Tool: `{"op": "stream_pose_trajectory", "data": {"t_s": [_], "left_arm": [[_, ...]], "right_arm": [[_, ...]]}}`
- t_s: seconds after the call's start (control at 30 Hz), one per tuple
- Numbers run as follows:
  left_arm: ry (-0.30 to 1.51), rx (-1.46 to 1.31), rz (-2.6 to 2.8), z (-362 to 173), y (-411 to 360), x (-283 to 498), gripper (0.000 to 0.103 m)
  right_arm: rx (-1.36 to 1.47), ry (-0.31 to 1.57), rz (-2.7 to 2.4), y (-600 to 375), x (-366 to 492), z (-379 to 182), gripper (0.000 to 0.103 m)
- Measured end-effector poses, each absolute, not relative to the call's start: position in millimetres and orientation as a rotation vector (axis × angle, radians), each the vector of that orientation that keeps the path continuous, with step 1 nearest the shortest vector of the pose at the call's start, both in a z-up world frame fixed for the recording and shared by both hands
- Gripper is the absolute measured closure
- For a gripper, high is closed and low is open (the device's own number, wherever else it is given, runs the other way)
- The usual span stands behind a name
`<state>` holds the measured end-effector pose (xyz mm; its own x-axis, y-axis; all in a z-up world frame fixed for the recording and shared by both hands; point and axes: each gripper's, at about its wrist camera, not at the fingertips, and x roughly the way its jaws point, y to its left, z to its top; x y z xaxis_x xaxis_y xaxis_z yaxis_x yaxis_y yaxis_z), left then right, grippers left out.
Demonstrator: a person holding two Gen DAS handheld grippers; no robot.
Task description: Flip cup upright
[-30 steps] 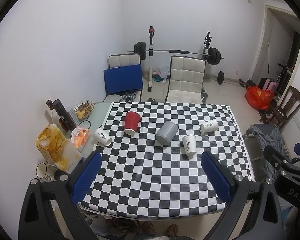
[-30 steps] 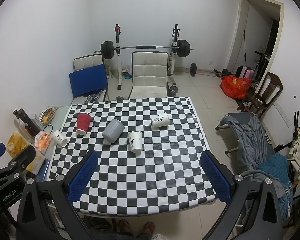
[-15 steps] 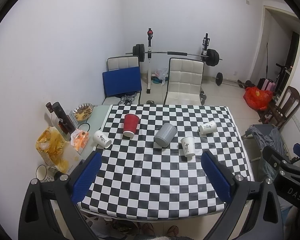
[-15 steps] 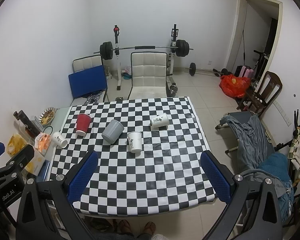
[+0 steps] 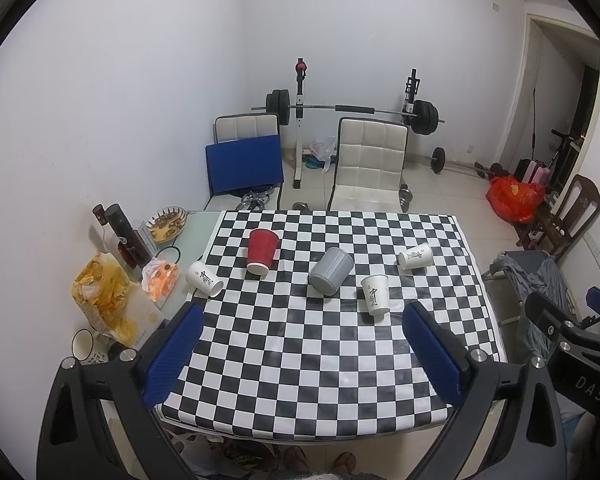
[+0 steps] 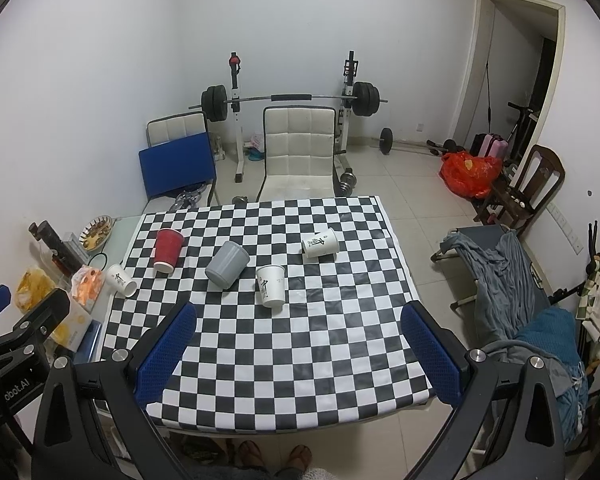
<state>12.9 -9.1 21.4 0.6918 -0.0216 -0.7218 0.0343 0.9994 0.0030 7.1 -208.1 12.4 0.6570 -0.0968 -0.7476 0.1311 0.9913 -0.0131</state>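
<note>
Both hand-held grippers, left [image 5: 298,344] and right [image 6: 298,344], hover wide open and empty above the desk [image 5: 300,360]. Five toppled cups lie apart; the gray cup [image 5: 331,271] could roll away if nudged off-centre.

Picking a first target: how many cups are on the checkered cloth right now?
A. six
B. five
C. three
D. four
B: five cups show, none upright: the red cup, the gray cup and three white printed cups, at left, middle and right.
</note>
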Motion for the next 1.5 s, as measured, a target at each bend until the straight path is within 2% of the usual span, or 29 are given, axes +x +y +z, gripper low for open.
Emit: {"op": "stream_pose_trajectory", "data": {"t_s": [0.67,0.83,1.17,1.5], "left_arm": [[0.810,0.010,-0.049,28.1,-8.9,11.7,0.001],[0.827,0.051,-0.050,12.1,-1.1,31.2,0.001],[0.936,0.186,-0.077,-65.5,-17.9,98.6,0.001],[1.059,0.370,-0.144,-146.4,-95.4,175.8,0.001]], "right_arm": [[0.056,0.851,-0.132,-207.2,8.6,12.0,0.000],[0.081,0.896,-0.176,-202.0,26.3,0.4,0.000],[0.162,1.085,-0.346,-242.0,79.4,-113.6,0.000],[0.229,1.264,-0.414,-317.9,152.9,-228.0,0.000]]}}
